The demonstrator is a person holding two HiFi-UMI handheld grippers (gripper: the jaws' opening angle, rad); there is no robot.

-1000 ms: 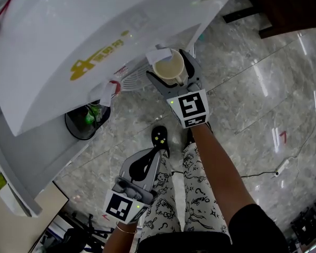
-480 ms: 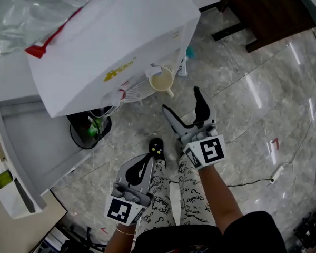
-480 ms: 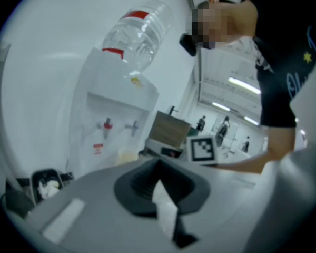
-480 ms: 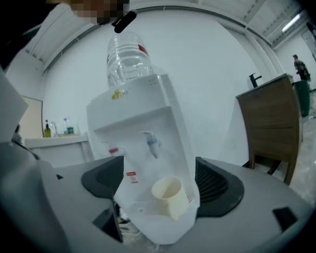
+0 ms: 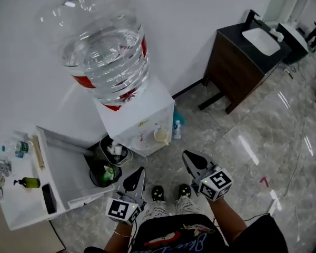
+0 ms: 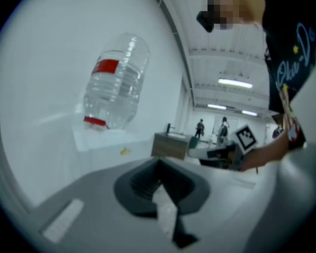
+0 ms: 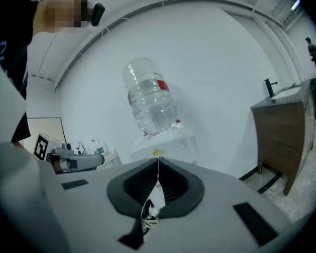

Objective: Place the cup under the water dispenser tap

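A cream cup stands on the drip tray under the tap of the white water dispenser, which carries a big clear bottle. No gripper touches the cup. My right gripper is raised well back from the dispenser, jaws shut and empty; its own view shows the tips meeting, with the bottle beyond. My left gripper hangs beside it, also shut and empty, tips together below the bottle. The cup does not show in either gripper view.
A black bin with rubbish sits left of the dispenser, beside a white side table holding bottles. A small bottle stands on the floor at the dispenser's right. A dark wood vanity stands at the far right. My shoes are on the marble floor.
The right gripper let go of the cup under the tap, drew back and up, and its jaws shut. The left gripper rose too. My head lifted, so the whole dispenser shows.
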